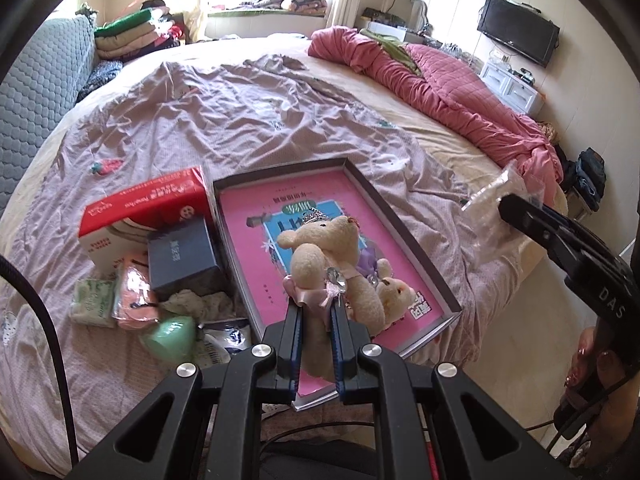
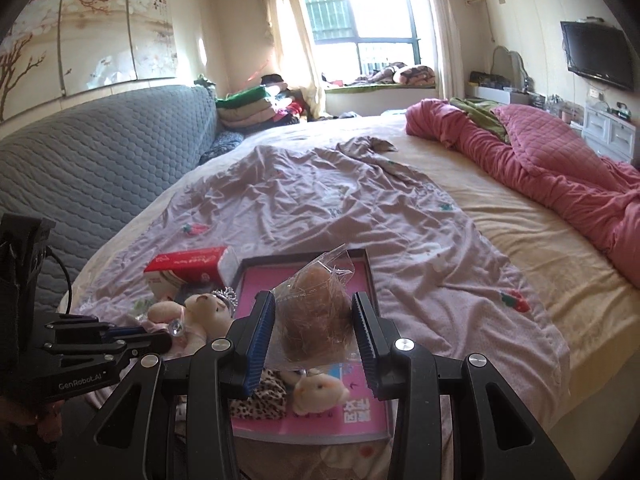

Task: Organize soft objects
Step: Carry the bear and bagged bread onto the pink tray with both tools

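The left gripper (image 1: 316,312) fills the bottom of its own view, its two blue-padded fingers (image 1: 297,344) drawn close together and clamped on the lower body of a cream teddy bear (image 1: 332,256), just where a pink ribbon bow is tied. The bear wears a small silver crown and hangs above a shallow grey tray (image 1: 400,216) that lies on the crumpled mauve bedsheet (image 1: 240,112); a pink book (image 1: 248,240) covers the tray's floor, and a smaller cream plush (image 1: 394,292) lies on the book just beside the bear. In the right wrist view the right gripper (image 2: 314,320) holds its jaws partly apart, pressed on either side of a crinkled clear plastic bag (image 2: 316,304) with a brown, fibrous lump inside; the bag stands up between the pads, above the same tray (image 2: 304,258). Under it on the book lie the small cream plush (image 2: 318,392) and a leopard-print cloth (image 2: 264,396). To the left of the tray sit a red tissue box (image 1: 148,208), a dark blue box (image 1: 182,256), a green bowl (image 1: 172,340) and several soft packets. A pink quilt (image 1: 460,92) lies bunched along the far right side of the bed.
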